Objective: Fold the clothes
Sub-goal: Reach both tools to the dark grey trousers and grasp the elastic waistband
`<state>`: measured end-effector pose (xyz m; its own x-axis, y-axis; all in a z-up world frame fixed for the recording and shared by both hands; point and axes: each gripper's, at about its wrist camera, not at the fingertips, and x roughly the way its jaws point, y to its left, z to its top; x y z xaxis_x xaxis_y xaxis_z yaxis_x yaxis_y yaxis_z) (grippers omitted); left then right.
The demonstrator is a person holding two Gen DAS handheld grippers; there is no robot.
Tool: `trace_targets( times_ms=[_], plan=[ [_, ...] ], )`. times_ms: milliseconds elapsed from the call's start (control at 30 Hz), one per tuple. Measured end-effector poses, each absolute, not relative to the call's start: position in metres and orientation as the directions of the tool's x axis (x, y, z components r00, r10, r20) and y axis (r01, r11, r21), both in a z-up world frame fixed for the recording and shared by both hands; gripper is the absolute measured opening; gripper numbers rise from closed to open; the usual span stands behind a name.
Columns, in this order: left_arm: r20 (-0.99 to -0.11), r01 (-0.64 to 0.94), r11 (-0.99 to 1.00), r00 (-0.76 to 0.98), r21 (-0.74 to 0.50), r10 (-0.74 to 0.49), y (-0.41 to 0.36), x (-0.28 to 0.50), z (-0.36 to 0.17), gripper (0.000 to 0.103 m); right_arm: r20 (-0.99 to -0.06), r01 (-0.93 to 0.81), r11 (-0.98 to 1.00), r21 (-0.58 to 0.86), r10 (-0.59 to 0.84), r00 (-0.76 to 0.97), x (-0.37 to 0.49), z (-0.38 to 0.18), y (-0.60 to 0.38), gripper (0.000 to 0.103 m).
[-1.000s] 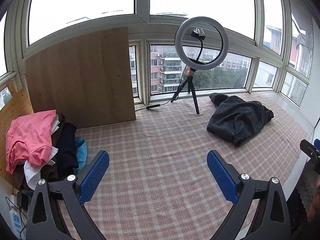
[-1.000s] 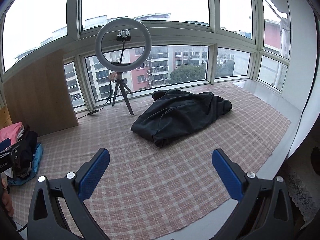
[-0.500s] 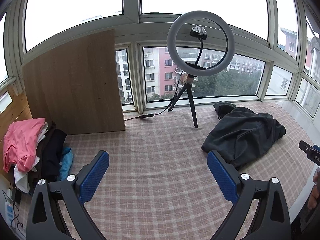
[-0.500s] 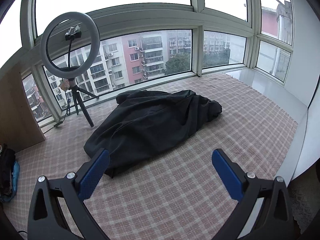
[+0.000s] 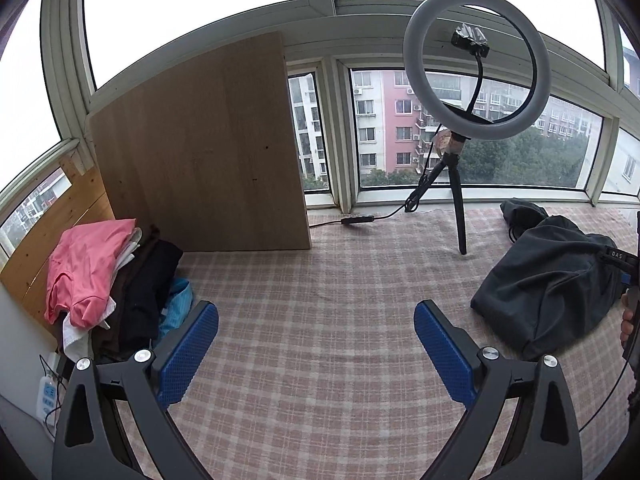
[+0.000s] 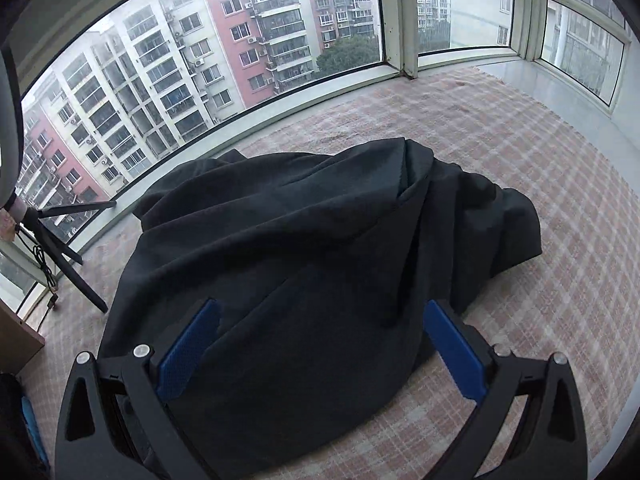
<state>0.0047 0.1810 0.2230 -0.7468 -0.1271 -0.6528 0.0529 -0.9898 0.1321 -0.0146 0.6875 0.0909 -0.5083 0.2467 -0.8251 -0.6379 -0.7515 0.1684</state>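
Observation:
A crumpled dark grey garment (image 6: 304,248) lies on the pink plaid cloth (image 6: 540,200) by the windows; it also shows at the right of the left wrist view (image 5: 556,280). My right gripper (image 6: 320,320) is open, its blue pads spread just over the garment's near edge, holding nothing. My left gripper (image 5: 316,320) is open and empty above bare plaid cloth (image 5: 320,288), well left of the garment. A pile of clothes with a pink top (image 5: 84,264) lies at the far left.
A ring light on a tripod (image 5: 472,64) stands at the back by the window, its cable (image 5: 356,220) trailing left. A wooden board (image 5: 200,152) leans against the window at back left. A power strip (image 5: 46,396) lies below the clothes pile.
My right gripper has moved forward and down, close over the dark garment. My left gripper has turned left, so the garment now sits at the right edge of its view.

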Motion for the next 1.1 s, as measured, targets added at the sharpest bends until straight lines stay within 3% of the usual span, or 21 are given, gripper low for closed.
trace_targets(
  times_ms=[167,200,233,267,300,367,633,767,900,1033,1100],
  plan=[
    [-0.670,0.088,-0.981,-0.720,0.172,-0.183,0.172,-0.005,0.212,0.099,-0.872,-0.672,-0.686,0.281,0.111,-0.478,-0.049,0.053,0.725,0.103],
    [-0.672,0.095,-0.979,-0.715,0.179,-0.192,0.170,-0.007,0.211,0.099,-0.866,-0.668,-0.673,0.318,0.081,-0.494,-0.052,0.047,0.727,0.095],
    [-0.671,0.101,-0.978,-0.713,0.184,-0.201,0.167,-0.007,0.211,0.099,-0.857,-0.653,-0.672,0.350,0.051,-0.512,-0.052,0.045,0.727,0.083],
    [-0.668,0.108,-0.976,-0.714,0.189,-0.209,0.164,-0.007,0.212,0.099,-0.847,-0.638,-0.669,0.382,0.022,-0.530,-0.053,0.043,0.727,0.038],
    [-0.665,0.116,-0.974,-0.715,0.193,-0.217,0.160,-0.007,0.214,0.099,-0.837,-0.615,-0.689,0.383,0.024,-0.547,-0.050,0.049,0.724,0.022],
    [-0.651,0.136,-0.970,-0.721,0.203,-0.238,0.150,-0.006,0.218,0.099,-0.814,-0.570,-0.728,0.381,0.028,-0.580,-0.043,0.063,0.719,0.012],
    [-0.576,0.222,-0.953,-0.760,0.205,-0.301,0.104,0.004,0.251,0.099,-0.542,-0.497,-0.837,0.230,0.314,-0.780,0.065,0.235,0.692,0.008],
    [-0.541,0.237,-0.955,-0.787,0.179,-0.296,0.086,0.017,0.263,0.099,-0.382,-0.428,-0.891,0.154,0.346,-0.857,0.111,0.327,0.656,0.008],
    [-0.523,0.238,-0.962,-0.808,0.133,-0.272,0.070,0.035,0.269,0.099,-0.317,-0.251,-0.965,0.082,0.213,-0.924,0.120,0.382,0.576,0.008],
    [-0.513,0.260,-0.961,-0.815,0.091,-0.269,0.050,0.055,0.272,0.099,-0.324,0.014,-0.997,0.079,-0.039,-0.945,0.097,0.376,0.469,0.008],
    [-0.510,0.280,-0.957,-0.813,0.079,-0.280,0.039,0.064,0.272,0.099,-0.345,0.156,-0.971,0.179,-0.210,-0.915,0.068,0.359,0.409,0.008]
  ],
)
